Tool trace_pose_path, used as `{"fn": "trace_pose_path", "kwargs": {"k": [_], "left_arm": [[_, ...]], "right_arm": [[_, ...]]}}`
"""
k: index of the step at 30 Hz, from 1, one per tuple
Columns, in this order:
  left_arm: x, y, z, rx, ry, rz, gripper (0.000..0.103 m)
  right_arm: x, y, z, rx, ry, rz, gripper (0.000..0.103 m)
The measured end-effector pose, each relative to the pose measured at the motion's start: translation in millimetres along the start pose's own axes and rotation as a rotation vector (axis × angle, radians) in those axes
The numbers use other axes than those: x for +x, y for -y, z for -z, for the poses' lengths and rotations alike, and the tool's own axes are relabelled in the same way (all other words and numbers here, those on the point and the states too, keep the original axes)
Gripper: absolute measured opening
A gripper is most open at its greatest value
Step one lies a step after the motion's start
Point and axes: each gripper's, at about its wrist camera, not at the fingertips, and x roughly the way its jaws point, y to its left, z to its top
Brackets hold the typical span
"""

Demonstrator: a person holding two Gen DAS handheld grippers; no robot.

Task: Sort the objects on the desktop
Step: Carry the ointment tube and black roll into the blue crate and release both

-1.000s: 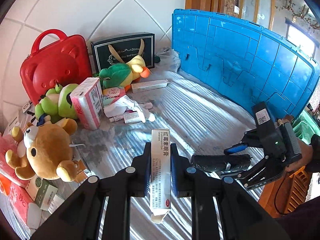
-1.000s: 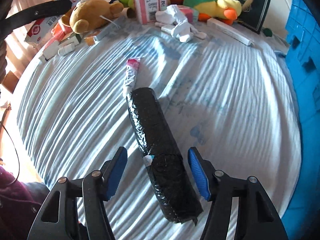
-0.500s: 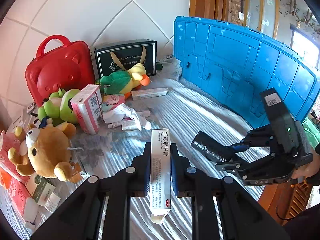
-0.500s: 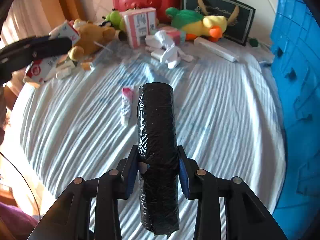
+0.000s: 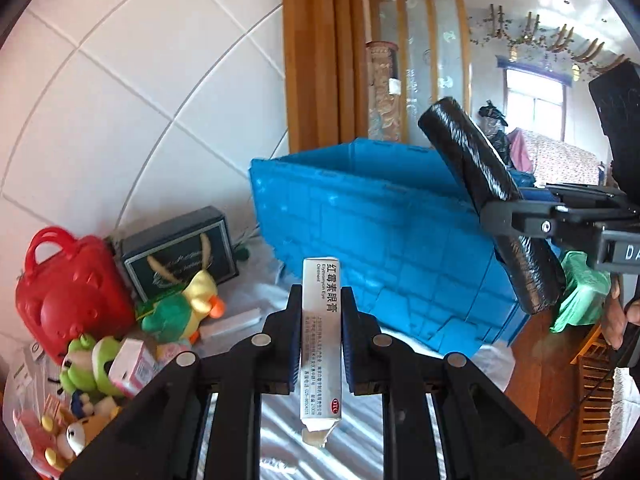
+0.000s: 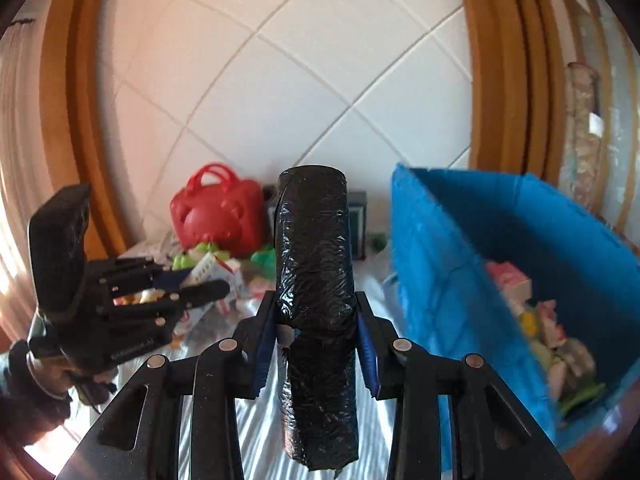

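Black roll of bags (image 6: pixel 316 312), wrapped in crinkled plastic, pinched at mid-length between the blue pads (image 6: pixel 366 350) of the right gripper (image 6: pixel 316 350), standing nearly upright in the right wrist view and raised clear of the striped cloth (image 6: pixel 256 432); jaws closed onto it within the last second, pads pressing both sides. In the left wrist view, same roll (image 5: pixel 488 208) seen slanting in front of the blue crate (image 5: pixel 360 220), right gripper (image 5: pixel 516 216) across its middle. Silver ointment box (image 5: pixel 321 336) with red and black print clamped lengthwise between the black fingers of the left gripper (image 5: pixel 321 320), jaws pressed tight on its narrow sides, torn flap at the near end, also held above the cloth. Blue crate (image 6: pixel 460 264) to the right, pink and pale packets inside. Against the tiled wall: red bear-shaped case (image 5: pixel 68 284), dark gift box (image 5: pixel 180 248), duck plush (image 5: pixel 184 308), green frog plush (image 5: pixel 96 360), pink pack (image 5: pixel 132 364), white carton (image 5: pixel 232 322) lying flat beside the duck.
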Motion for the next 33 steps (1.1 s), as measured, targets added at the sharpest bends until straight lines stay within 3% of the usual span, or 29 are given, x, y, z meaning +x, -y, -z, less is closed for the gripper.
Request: {"fn": "trace_pose_path", "kwargs": {"k": [5,13,14,15,16,17,18,19,21,24,28,33], "left_arm": [[29,66,-63,0.087,0.088,0.09,0.017],[100,153,-140,0.086,0.113,0.115,0.02],[110,158,-148,0.076,0.103,0.114,0.024],[120,162,-154,0.065,0.089,0.107,0.04],[128,165,-160,0.049,0.083,0.095,0.05],[132,166,-163,0.034,0.085,0.087,0.061],[134,168,-165,0.019,0.086,0.079,0.063],[134,169,-165,0.008,0.086,0.07,0.063],[131,172,-162,0.007,0.101,0.046,0.064],[121,177,-156,0.005,0.122,-0.027,0.077],[108,179,-145,0.012,0.139,-0.104,0.079],[88,180,-127,0.04,0.144,-0.208,0.079]], "right_arm": [[-48,77,-28,0.084,0.105,0.156,0.036],[-48,209,-34,0.188,0.065,0.273,0.036],[-44,224,-35,0.203,0.06,0.281,0.037],[-43,238,-36,0.219,0.059,0.289,0.038],[-41,252,-36,0.241,0.056,0.299,0.04],[-40,266,-35,0.267,0.053,0.293,0.048],[-41,276,-37,0.288,0.061,0.283,0.058],[-45,284,-37,0.296,0.075,0.278,0.06],[-52,287,-38,0.275,0.108,0.286,0.069],[-61,276,-37,0.224,0.143,0.315,0.085],[-70,267,-34,0.207,0.181,0.314,0.087],[-92,253,-24,0.223,0.234,0.281,0.1]]}}
